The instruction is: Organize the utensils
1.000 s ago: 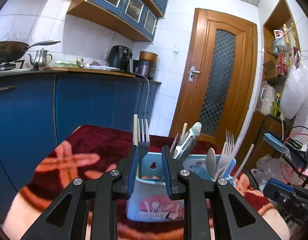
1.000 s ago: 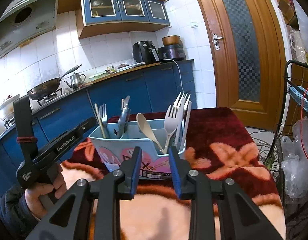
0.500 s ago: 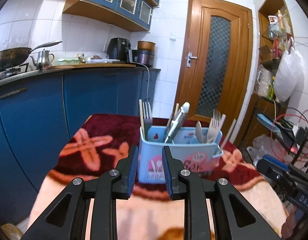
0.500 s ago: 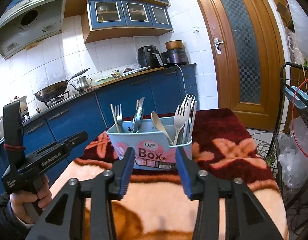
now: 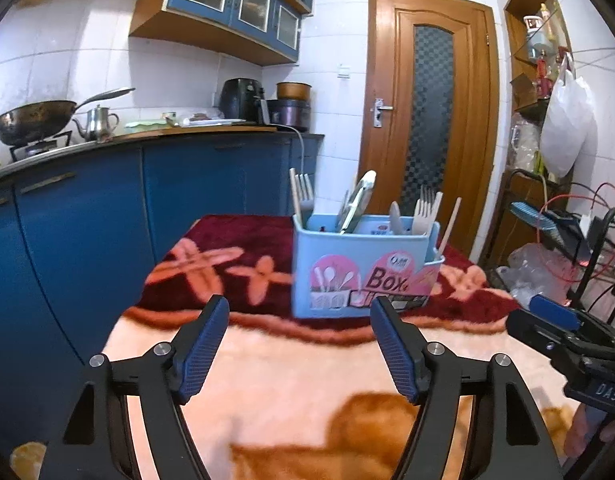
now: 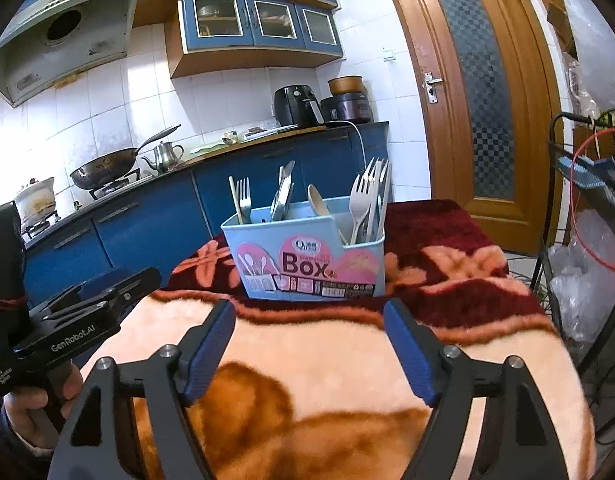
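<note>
A light blue plastic utensil box [image 6: 307, 256], rectangular with rounded corners and pink printed labels reading "Box", is standing upright on the dark red far part of a plush floral blanket [image 6: 447, 280]. Inside it, a fork [image 6: 243, 200] and a pale stick are standing at its left end, shiny metal tongs [image 6: 282, 192] are leaning in its middle with their arms lying close together, gripping nothing, and a beige spoon [image 6: 317, 200] is leaning just right of them. Pale plastic forks [image 6: 361, 204] are crowding its right end.

Both grippers are hovering on the near side of the box, well apart from it, over the peach part of the blanket. The left gripper [image 5: 299, 344] is holding its ribbed blue pads [image 5: 203, 348] spread wide, with nothing between them. The right gripper [image 6: 309, 350] is gaping equally wide and empty. Behind the box, blue kitchen cabinets [image 6: 147, 224] are running along the wall, and a wooden door [image 6: 479, 92] is standing to its right.
</note>
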Action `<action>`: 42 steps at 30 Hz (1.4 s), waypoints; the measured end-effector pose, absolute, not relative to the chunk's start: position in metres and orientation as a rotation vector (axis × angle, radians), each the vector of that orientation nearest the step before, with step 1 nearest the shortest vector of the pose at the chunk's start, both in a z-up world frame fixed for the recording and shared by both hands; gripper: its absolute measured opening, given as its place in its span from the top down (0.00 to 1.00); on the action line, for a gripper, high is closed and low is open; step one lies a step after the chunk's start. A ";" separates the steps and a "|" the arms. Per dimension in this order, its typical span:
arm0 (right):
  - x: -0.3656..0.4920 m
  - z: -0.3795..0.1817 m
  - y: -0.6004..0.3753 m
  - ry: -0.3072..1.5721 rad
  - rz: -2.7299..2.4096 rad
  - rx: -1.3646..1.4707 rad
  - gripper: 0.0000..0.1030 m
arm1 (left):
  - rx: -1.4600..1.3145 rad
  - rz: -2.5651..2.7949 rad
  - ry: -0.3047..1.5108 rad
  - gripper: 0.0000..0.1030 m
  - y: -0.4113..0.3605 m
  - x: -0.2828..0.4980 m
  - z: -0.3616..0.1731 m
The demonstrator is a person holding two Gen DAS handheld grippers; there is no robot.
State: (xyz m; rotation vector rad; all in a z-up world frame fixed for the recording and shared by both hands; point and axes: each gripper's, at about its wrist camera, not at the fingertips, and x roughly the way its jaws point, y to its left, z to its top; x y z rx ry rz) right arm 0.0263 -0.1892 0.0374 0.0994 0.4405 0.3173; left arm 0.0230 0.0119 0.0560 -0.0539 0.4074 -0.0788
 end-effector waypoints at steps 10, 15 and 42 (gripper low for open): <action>0.021 0.007 -0.187 0.409 0.270 0.047 0.04 | -0.073 -0.033 0.446 0.25 0.024 0.024 0.026; 0.024 -0.002 -0.188 0.432 0.257 0.041 0.04 | -0.082 -0.014 0.465 0.25 0.024 0.026 0.018; 0.025 -0.007 -0.191 0.450 0.234 0.064 0.04 | -0.063 0.046 0.441 0.25 0.020 0.021 0.018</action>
